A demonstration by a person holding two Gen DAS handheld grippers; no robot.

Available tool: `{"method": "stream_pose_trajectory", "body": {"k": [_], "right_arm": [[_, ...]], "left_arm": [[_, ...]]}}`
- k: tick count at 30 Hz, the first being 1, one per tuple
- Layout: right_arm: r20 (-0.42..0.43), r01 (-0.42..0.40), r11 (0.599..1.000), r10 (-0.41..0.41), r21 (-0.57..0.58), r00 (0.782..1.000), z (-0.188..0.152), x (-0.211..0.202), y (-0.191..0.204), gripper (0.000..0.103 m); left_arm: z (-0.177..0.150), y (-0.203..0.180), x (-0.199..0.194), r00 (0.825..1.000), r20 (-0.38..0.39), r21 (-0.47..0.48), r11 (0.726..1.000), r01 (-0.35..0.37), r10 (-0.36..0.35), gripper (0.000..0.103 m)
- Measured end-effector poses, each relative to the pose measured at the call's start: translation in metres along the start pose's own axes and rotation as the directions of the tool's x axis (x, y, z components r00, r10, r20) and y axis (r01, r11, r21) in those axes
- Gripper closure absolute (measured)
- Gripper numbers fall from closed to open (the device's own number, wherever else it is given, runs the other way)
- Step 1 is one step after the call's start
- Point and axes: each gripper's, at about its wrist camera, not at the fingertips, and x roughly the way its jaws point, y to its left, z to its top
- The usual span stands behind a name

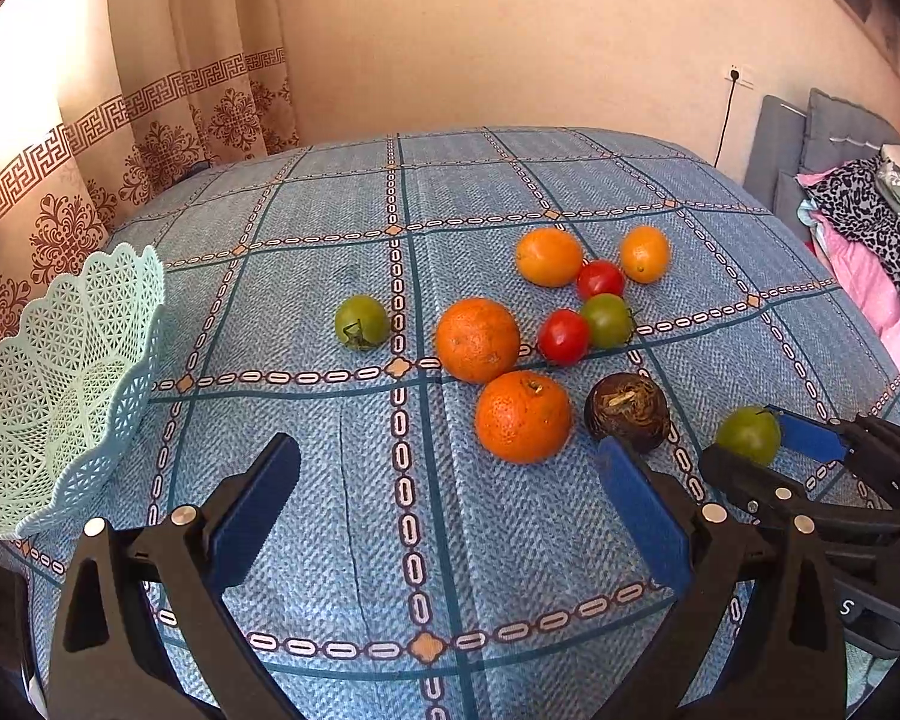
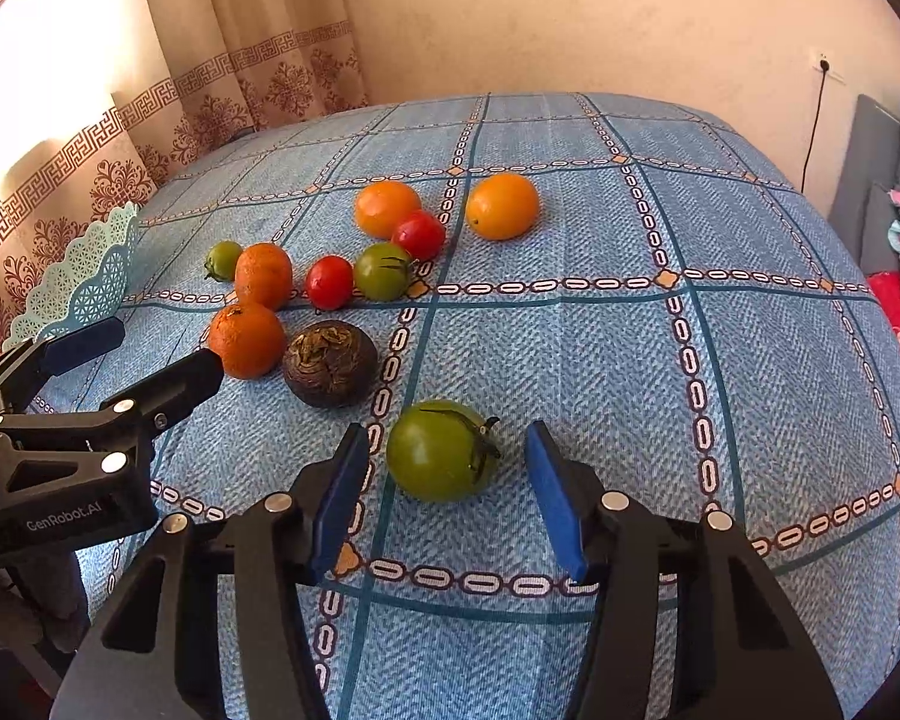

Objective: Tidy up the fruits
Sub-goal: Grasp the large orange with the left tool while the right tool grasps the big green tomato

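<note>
In the left wrist view, the left gripper (image 1: 450,504) is held spread wide over the blue tablecloth (image 1: 342,510); oranges (image 1: 522,417) and a dark round fruit (image 1: 627,412) lie just beyond, the mint basket (image 1: 60,384) far left. In the right wrist view, the right gripper (image 2: 447,495) is spread, unclenched, around a green tomato (image 2: 441,450) on the cloth, not touching it.

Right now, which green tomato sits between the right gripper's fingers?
The lone green tomato nearest the camera, between the open right gripper fingers, untouched. The other two green ones lie farther back among the oranges and red tomatoes.
</note>
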Motion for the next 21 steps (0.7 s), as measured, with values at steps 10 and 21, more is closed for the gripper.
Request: {"method": "stream_pose_trajectory", "body": {"k": [10,21], "right_arm": [[0.006,0.013,1.0,-0.013,-0.013,1.0,-0.001,0.002,0.004,0.049],[0.011,0.003,1.0,-0.003,-0.009,1.0,-0.002,0.002,0.005,0.068]], "left_arm": [[0.003,-0.001,0.022,0.998,-0.027,0.006,0.998,0.055,-0.055,0.017],[0.003,0.003,0.034,0.982,-0.04,-0.029,0.983,0.184,-0.185,0.063]]}}
